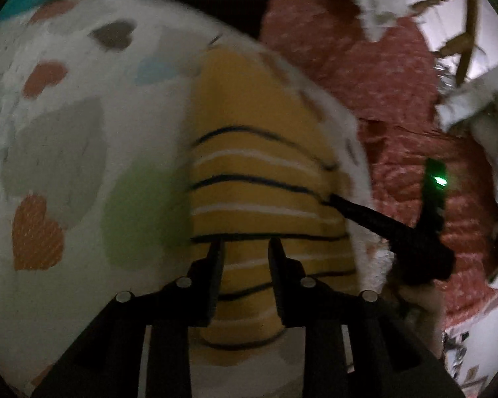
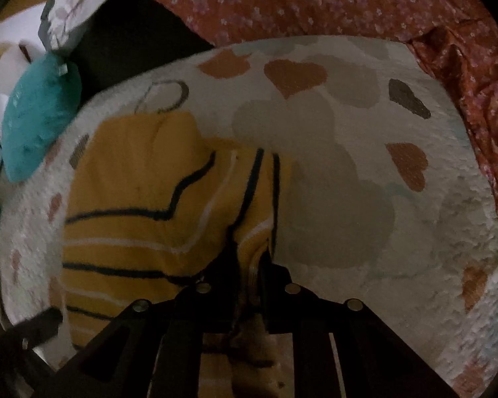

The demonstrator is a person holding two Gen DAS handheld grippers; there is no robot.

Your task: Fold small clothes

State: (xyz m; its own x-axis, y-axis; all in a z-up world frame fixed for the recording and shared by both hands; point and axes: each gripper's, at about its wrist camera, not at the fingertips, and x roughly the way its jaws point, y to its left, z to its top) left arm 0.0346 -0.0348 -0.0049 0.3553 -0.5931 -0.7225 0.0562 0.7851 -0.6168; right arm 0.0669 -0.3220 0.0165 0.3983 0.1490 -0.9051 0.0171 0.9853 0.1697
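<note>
The fingers of the right gripper are pinching the yellow striped garment lying on the heart-print blanket — soft, light, floppy, best gripped by its edge — while the left gripper is hovering, jaws apart and empty, above it.

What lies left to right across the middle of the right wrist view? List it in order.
Teal plush cushion → yellow knitted garment with dark and white stripes → white fleecy blanket with heart shapes → red cloth with small pink flowers.
</note>
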